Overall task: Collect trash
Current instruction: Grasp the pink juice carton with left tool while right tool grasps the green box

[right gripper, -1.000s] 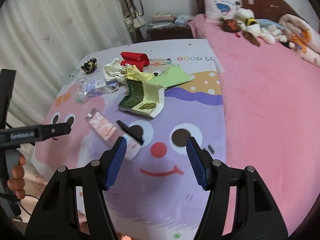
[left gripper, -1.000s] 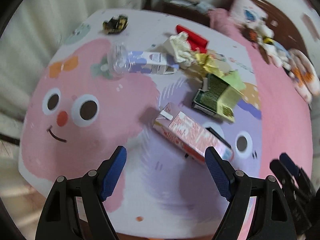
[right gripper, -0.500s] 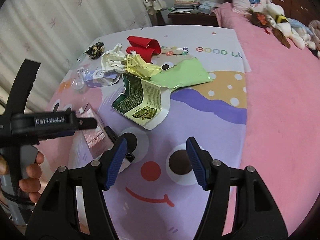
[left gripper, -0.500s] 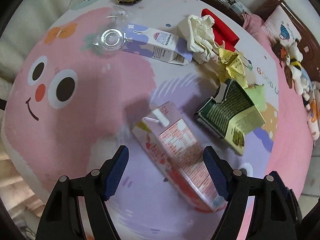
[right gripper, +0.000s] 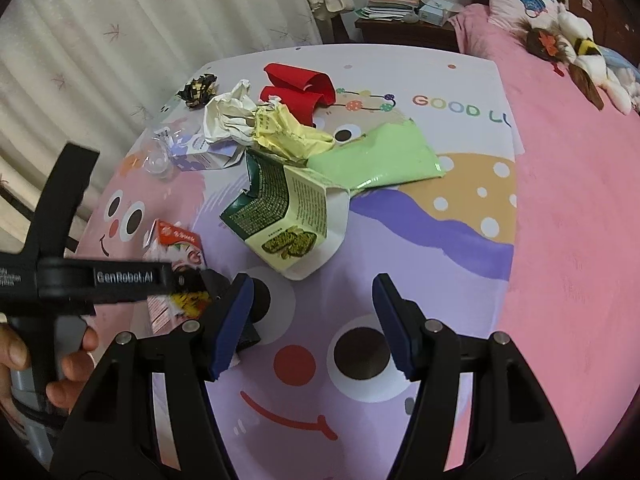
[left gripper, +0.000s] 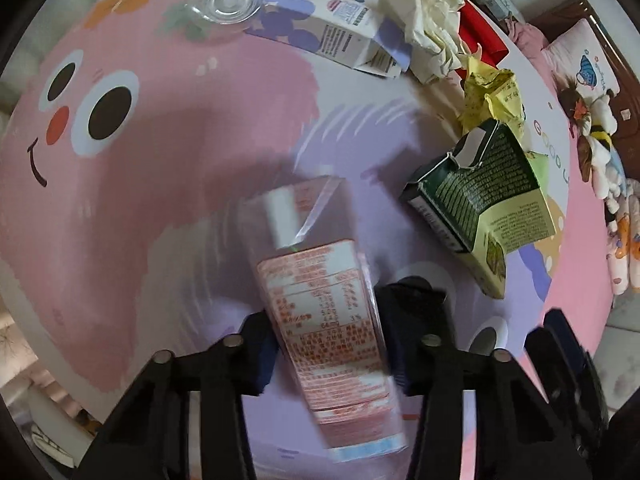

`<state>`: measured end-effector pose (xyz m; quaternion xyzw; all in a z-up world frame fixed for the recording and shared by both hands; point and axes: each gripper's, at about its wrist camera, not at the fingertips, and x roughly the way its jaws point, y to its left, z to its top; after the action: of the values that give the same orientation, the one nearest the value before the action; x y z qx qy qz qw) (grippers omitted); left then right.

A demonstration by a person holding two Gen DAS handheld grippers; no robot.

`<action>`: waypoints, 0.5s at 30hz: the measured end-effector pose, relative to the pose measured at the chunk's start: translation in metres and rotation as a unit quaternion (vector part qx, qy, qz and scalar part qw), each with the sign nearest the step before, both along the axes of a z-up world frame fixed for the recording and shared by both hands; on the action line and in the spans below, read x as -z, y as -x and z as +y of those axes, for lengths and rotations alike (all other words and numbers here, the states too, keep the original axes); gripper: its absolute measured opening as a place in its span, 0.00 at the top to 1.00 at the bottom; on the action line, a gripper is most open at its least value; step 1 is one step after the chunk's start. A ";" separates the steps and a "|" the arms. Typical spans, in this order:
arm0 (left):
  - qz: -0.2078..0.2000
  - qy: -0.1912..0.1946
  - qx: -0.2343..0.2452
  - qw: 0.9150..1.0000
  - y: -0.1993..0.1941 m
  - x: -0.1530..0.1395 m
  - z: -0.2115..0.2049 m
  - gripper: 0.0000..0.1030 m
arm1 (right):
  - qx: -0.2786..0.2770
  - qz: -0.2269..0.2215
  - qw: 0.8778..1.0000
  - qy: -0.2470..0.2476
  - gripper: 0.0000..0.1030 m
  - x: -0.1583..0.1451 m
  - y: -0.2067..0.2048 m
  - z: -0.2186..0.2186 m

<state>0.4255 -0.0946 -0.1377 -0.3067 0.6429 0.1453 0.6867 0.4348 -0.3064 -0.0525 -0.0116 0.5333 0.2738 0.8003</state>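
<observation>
Pink-and-white cardboard fills the left wrist view: a drink carton (left gripper: 320,280) lies flat on the cartoon-printed bedspread (left gripper: 160,208), and the left gripper (left gripper: 326,340), which a second ago hung back from it with its jaws wide, has dropped over it so that the blue pads now stand close on either side of the carton's body. Whether they already press the cardboard cannot be told, since the picture is smeared by motion; the gap has plainly narrowed to about the carton's width. From the right wrist view the same carton (right gripper: 176,248) shows beneath the left tool's black arm, near the edge of the bedspread. The right gripper (right gripper: 310,320) hovers above the printed purple face with its jaws spread and nothing between them. The other litter lies untouched farther up the bedspread: a torn green box (right gripper: 280,212), a crumpled yellow wrapper (right gripper: 288,132), a wad of white paper (right gripper: 230,116), a purple-and-white carton (left gripper: 332,28), a clear plastic cup (left gripper: 230,0), a red wrapper (right gripper: 304,84), a green bag (right gripper: 376,156) and a small dark foil scrap (right gripper: 198,88). By this reading the first pick is only beginning, and nearly all of the collecting remains; no bin or bag for the trash is in sight.
</observation>
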 end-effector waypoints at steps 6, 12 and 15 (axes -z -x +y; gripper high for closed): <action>-0.016 -0.035 0.030 0.999 0.003 -0.013 -0.004 0.62 | -0.011 -0.010 1.000 0.004 0.43 0.000 -0.014 0.008; -0.039 -0.068 0.037 0.996 0.003 -0.034 0.003 0.62 | -0.019 -0.019 1.000 0.008 0.43 0.007 -0.036 0.021; -0.042 -0.081 0.038 0.995 0.004 -0.038 0.004 0.62 | -0.020 -0.016 1.000 0.010 0.43 0.016 -0.048 0.026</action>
<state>0.4217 -0.0904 -0.0993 -0.2312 0.6109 0.1578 0.7405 0.4833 -0.2802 -0.0689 -0.0349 0.5230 0.2843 0.8028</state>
